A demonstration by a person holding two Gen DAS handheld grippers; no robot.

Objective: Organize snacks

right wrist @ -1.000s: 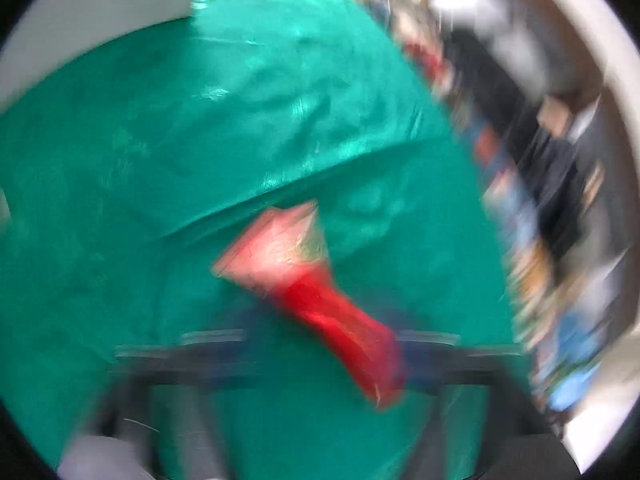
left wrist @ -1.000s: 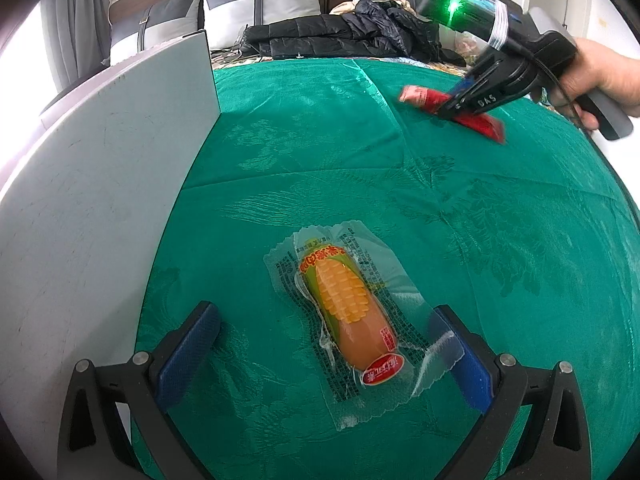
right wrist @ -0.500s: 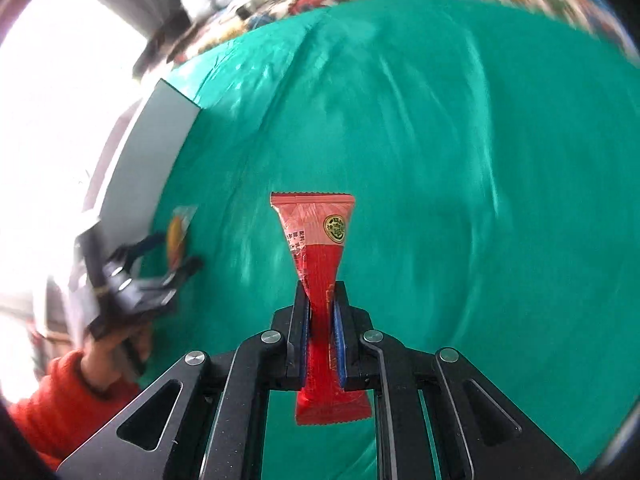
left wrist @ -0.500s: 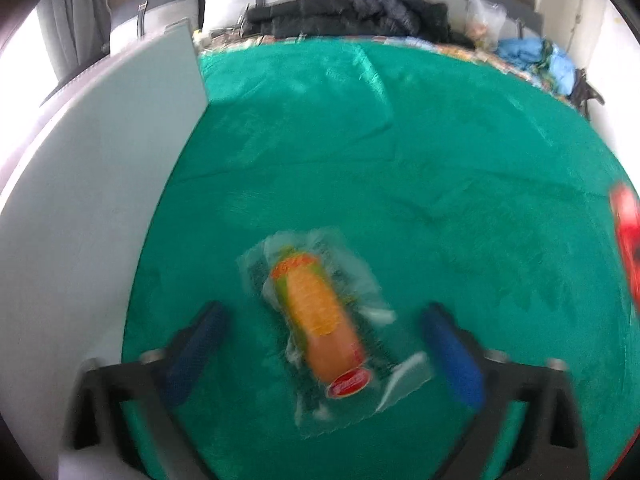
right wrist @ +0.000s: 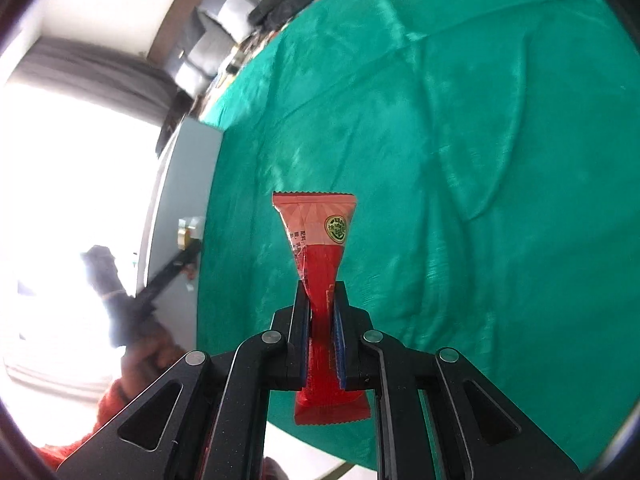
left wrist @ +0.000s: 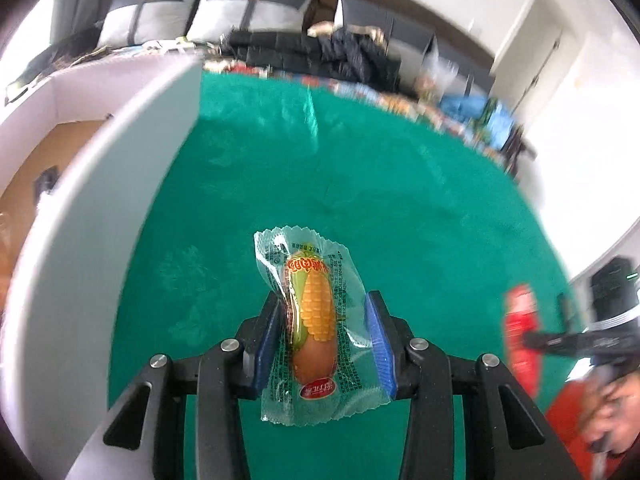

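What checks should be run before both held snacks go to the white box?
1. Right gripper pinches the red packet firmly: ok.
2. Left gripper has the corn sausage pack between its jaws, closing: ok.
3. Sausage pack fully clamped: cannot tell, right pad meets only wrapper.
4. Both packs off the green cloth: ok.
5. White box wall beside the left gripper: ok.
6. Room inside the box: cannot tell.

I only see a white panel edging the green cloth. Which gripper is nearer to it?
Left. The left gripper, closing around the corn sausage pack, hangs beside the white panel; the right gripper is farther away.
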